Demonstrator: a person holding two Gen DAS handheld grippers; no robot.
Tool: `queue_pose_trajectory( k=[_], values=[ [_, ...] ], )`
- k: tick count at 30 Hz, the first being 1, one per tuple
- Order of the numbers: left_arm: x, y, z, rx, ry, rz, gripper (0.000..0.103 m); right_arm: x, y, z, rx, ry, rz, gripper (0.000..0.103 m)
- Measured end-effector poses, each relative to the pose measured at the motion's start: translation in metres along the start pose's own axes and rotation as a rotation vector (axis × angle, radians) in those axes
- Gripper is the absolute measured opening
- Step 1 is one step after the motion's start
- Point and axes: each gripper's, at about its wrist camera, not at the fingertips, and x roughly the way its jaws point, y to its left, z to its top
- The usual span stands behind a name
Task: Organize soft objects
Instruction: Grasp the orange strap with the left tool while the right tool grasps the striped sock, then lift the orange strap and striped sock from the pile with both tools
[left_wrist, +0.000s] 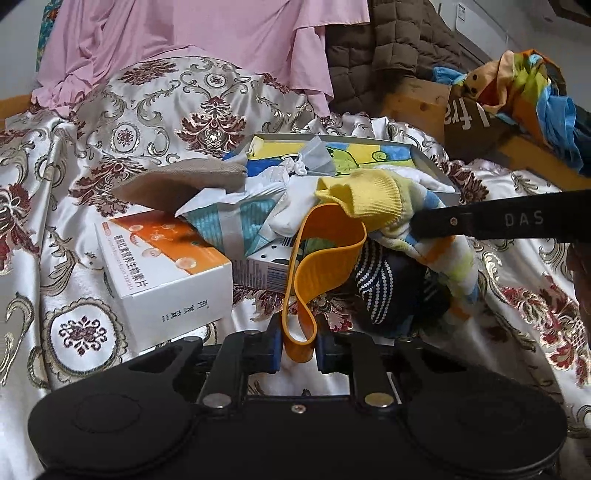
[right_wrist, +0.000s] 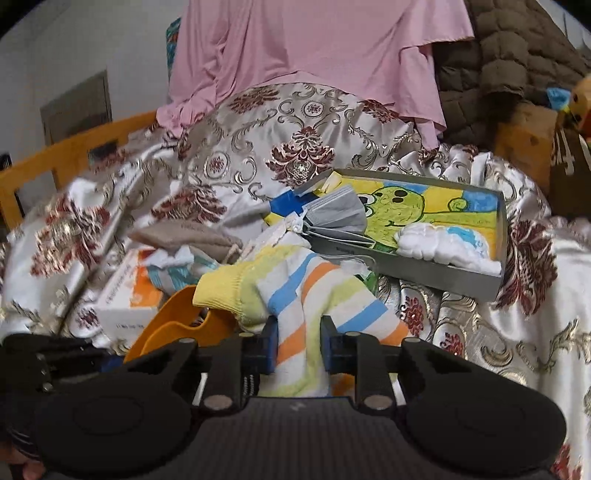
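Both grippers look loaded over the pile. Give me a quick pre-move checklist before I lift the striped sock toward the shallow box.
1. Right gripper grip on the striped sock: ok, jaws shut on its middle.
2. Left gripper grip on the orange band: ok, loop end pinched.
3. Sock free of the band: not ok, its yellow cuff drapes over the band's top edge.
4. Sock free of the pile beneath: cannot tell, its lower end is hidden.
5. Room in the shallow box: ok, though the grey mask and white cloth lie in it.
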Motion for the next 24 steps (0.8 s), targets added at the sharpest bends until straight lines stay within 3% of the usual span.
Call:
queue_pose_trajectory(
  k=[11,18,24],
  values=[
    [-0.011,0.002,-0.005,-0.02,0.012,0.011,0.018,-0.001,0.003,-0.007,0.017,0.023,-0.001,0.027],
    [-0.013,0.005,-0.006,-0.029,0.011,0.022,0.018,0.002,0.005,-0.01,0.026,0.02,-0.003,0.033],
    [-0.014,0.006,-0.006,-0.043,0.006,0.035,0.018,0.002,0.003,-0.009,0.065,0.002,0.021,0.029]
  ],
)
